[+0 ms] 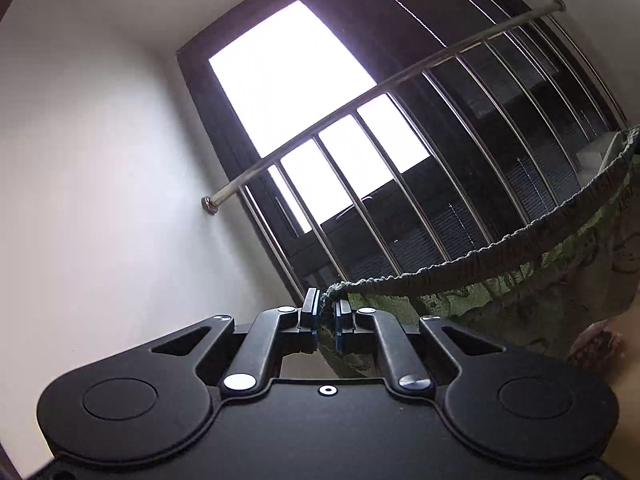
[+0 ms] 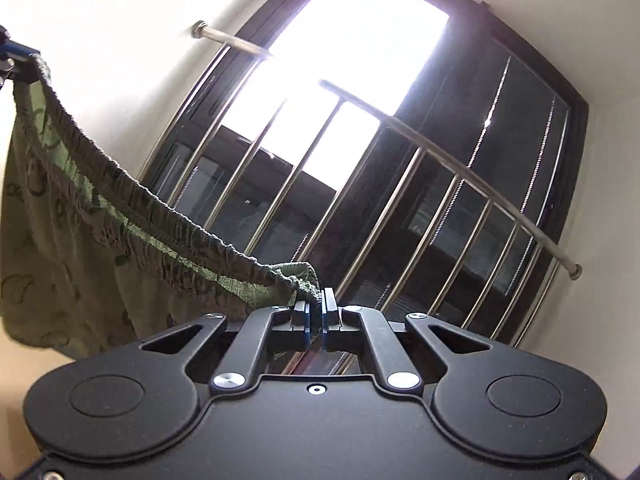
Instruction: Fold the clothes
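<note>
A pair of green printed shorts (image 1: 520, 288) with a gathered elastic waistband hangs in the air, stretched between both grippers. In the left wrist view my left gripper (image 1: 327, 308) is shut on one end of the waistband, which runs off to the right. In the right wrist view my right gripper (image 2: 317, 308) is shut on the other end of the shorts (image 2: 72, 248); the band sags leftward up to the left gripper (image 2: 18, 60) at the frame's edge. The fabric droops below the band; its lower part is hidden behind the gripper bodies.
Straight ahead stands a dark-framed window (image 1: 288, 92) with bright light and steel guard bars (image 1: 384, 88), also the window (image 2: 360, 40) and guard bars (image 2: 440, 152) in the right wrist view. White walls (image 1: 100, 160) flank it.
</note>
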